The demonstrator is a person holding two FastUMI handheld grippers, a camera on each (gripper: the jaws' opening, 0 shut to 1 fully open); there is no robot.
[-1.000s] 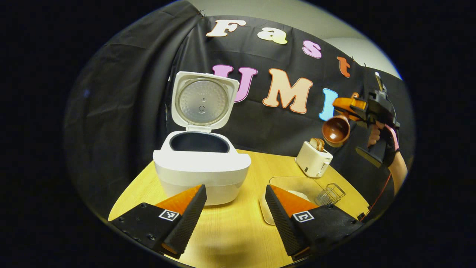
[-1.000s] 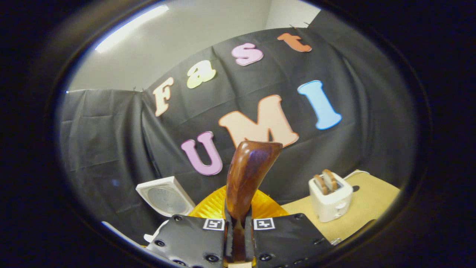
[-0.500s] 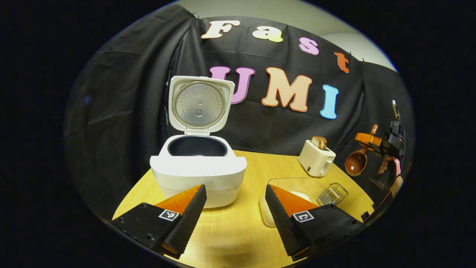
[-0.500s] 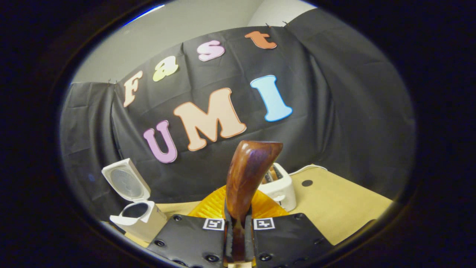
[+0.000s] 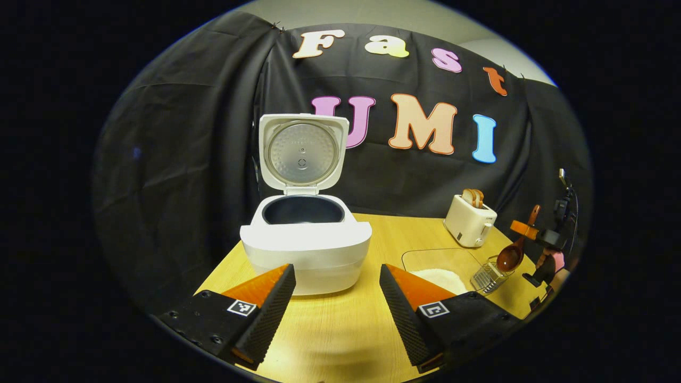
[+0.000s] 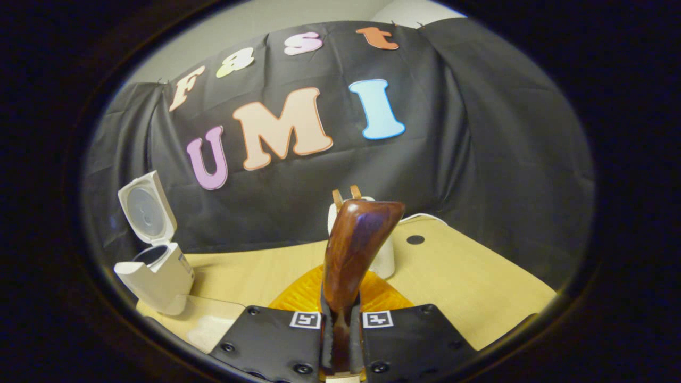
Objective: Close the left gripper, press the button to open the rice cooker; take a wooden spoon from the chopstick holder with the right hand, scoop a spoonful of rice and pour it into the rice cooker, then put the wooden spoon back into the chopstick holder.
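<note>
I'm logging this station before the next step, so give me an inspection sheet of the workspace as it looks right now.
Surface: wooden table, a round hole near its far edge in the right gripper view.
Job's things: rice cooker with lid up, dark pot visible; wooden spoon bowl-down at the wire chopstick holder; clear tray with rice.
Clutter: toaster with bread slices.
Grippers: left claw open, holding nothing; right claw shut on the spoon handle.
Cables: a white cord behind the toaster in the right gripper view; a thin cable at the right claw in the left gripper view.
Surroundings: black cloth wall, pale room wall above.
</note>
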